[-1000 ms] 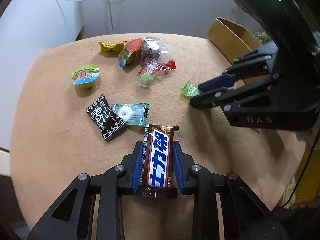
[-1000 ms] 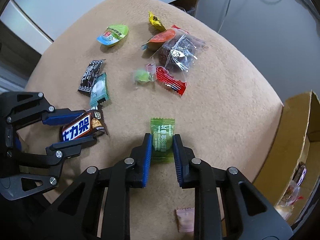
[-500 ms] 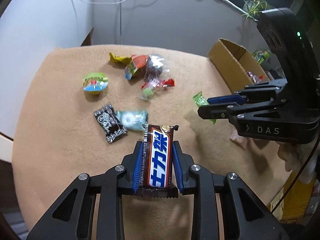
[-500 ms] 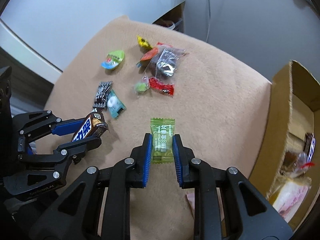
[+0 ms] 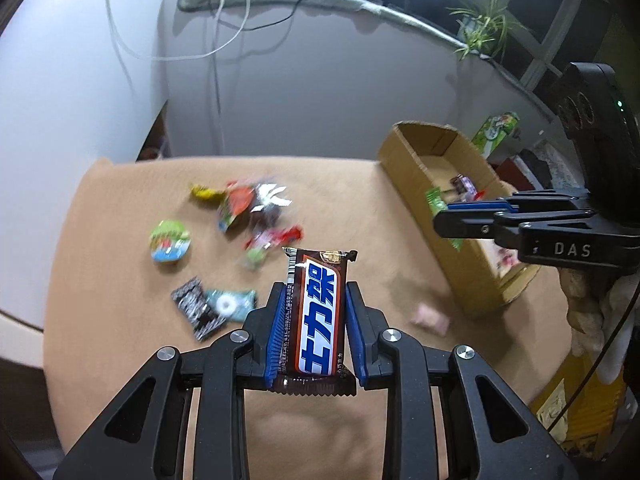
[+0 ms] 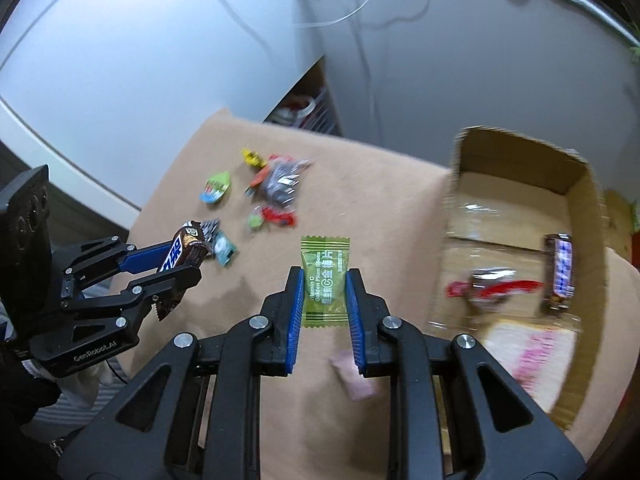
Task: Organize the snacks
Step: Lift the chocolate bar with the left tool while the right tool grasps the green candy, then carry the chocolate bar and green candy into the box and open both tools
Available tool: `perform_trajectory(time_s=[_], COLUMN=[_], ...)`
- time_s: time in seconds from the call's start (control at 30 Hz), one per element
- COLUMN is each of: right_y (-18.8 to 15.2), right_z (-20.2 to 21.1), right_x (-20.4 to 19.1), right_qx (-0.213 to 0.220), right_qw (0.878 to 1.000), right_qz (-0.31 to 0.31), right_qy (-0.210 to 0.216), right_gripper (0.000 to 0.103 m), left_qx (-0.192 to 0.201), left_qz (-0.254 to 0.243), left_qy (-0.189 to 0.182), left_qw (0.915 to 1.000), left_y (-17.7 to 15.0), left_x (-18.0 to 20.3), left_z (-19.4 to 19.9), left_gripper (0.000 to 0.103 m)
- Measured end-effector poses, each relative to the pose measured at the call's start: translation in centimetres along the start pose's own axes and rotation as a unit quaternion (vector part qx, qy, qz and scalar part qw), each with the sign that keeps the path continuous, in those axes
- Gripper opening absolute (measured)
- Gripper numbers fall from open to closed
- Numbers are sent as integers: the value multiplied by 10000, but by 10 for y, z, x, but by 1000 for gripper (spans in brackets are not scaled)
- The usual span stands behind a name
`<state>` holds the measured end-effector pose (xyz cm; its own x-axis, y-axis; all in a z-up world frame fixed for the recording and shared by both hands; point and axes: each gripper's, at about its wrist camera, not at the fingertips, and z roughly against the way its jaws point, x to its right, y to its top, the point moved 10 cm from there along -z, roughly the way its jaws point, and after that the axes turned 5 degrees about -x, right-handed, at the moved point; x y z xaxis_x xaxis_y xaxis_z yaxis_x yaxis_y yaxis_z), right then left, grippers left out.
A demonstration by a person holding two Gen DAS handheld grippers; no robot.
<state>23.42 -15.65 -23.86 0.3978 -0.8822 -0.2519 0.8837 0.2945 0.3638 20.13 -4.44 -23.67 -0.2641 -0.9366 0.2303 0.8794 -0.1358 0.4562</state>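
Observation:
My left gripper (image 5: 314, 292) is shut on a brown chocolate bar (image 5: 318, 320) with blue and white lettering, held above the tan cloth. In the right wrist view that left gripper (image 6: 188, 258) shows at the left with the bar's end (image 6: 188, 240) sticking out. My right gripper (image 6: 323, 280) is shut on a green candy packet (image 6: 324, 280). Seen from the left wrist, the right gripper (image 5: 440, 220) hangs beside the cardboard box (image 5: 416, 168) with the green packet (image 5: 434, 200) in it. Several loose snacks (image 5: 248, 216) lie on the cloth.
The cardboard box (image 6: 516, 148) at the right holds several snacks, among them a chocolate bar (image 6: 562, 268) and a red-ended wrapper (image 6: 492, 286). A pink sweet (image 6: 354, 372) lies on the tan cloth (image 6: 360, 200) near the box. A wall with cables stands behind.
Both grippers have risen with their snacks. The right gripper has swung toward the cardboard box, which now fills the right of its view. The table looks farther below.

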Motion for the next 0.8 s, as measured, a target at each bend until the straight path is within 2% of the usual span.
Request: perform_trajectory(time_s=[0.2,0.4,0.8], right_y=[1,-4,-8], right_z=[32,49,43], right_x=[48,90,145], right_qx=[220,253,167], right_qw=[9986,9959,9915], right_qz=[-364,-632,-1001], right_qy=[-300,-595,-813], right_gripper=[22,22,22], left_qx=[58,73,-64], left_qz=[-204,-460,-777], left_qy=[-159,-296,-504], left_qw=[9996,9985,9957], left_y=[26,53,92], left_x=[28,61,117], left_z=[-8,-21,-56], left_gripper=[27,27,27])
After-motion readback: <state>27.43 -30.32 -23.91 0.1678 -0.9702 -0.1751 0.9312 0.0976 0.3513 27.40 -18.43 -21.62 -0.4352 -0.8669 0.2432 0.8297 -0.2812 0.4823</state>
